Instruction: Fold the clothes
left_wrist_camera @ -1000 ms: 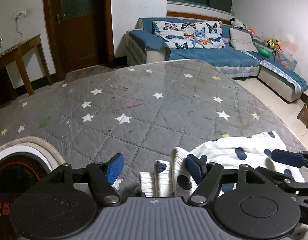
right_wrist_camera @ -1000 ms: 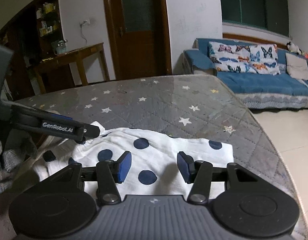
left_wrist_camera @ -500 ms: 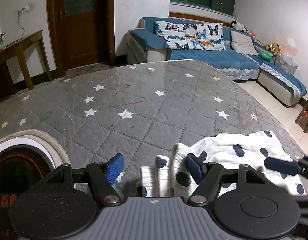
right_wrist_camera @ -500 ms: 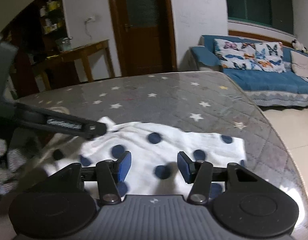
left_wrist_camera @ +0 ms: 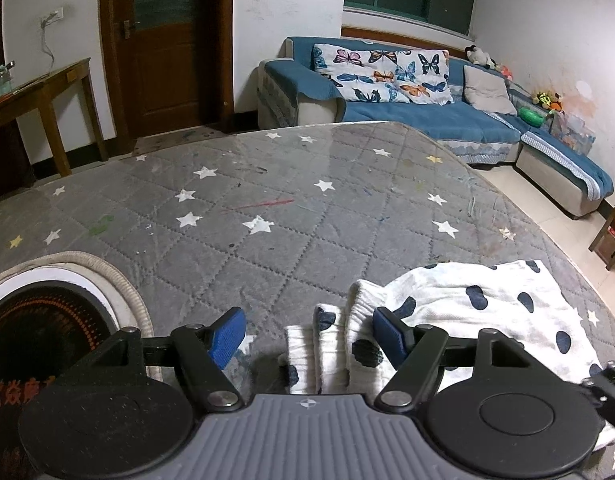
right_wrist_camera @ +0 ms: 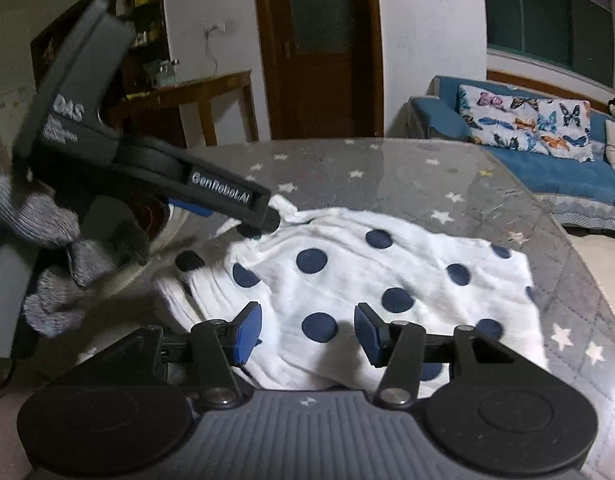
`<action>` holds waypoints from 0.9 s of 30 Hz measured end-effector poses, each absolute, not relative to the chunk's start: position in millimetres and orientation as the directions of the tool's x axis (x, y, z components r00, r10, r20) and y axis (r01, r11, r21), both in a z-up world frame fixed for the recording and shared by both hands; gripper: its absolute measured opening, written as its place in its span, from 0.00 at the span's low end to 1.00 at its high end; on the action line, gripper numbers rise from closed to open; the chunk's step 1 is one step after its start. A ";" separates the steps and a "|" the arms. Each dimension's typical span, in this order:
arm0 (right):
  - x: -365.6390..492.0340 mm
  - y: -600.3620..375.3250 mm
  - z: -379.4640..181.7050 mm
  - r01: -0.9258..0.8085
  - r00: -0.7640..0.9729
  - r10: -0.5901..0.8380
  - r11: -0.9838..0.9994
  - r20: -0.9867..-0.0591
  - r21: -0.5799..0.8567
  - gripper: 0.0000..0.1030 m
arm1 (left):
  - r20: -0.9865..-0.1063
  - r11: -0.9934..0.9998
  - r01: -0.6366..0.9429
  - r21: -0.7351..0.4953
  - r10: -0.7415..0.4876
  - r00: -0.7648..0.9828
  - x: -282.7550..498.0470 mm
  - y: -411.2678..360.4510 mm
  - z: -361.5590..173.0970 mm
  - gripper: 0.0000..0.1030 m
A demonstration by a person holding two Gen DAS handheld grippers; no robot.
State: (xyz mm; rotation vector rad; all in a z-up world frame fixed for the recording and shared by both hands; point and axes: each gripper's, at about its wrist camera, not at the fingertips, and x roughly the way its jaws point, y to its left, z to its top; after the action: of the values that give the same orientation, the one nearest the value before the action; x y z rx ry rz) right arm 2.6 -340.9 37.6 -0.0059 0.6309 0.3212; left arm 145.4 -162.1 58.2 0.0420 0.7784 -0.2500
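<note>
We hold the left gripper spread over the bunched cuff of the polka-dot garment, which lies on the starred table (near its edge); the right gripper hovers spread above it, gripping nothing, likely choosing a fold edge.

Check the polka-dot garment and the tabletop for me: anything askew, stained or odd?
The polka-dot garment lies rumpled, its ribbed cuffs bunched between the open left gripper. The star-print table cover carries scribbles, including a red streak. Nothing looks spilled.
</note>
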 end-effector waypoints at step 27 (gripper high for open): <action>-54.9 -395.4 22.7 -0.097 0.816 0.161 0.985 -0.556 0.143 0.53 | -0.687 0.959 0.281 -0.034 -0.226 0.690 86.2 -145.0 51.6 0.75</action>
State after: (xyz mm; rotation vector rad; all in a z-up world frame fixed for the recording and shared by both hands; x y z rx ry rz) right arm -54.9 -395.4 22.7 0.1098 0.6016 0.1380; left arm 86.2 -145.0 51.6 0.0763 0.7579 -0.2837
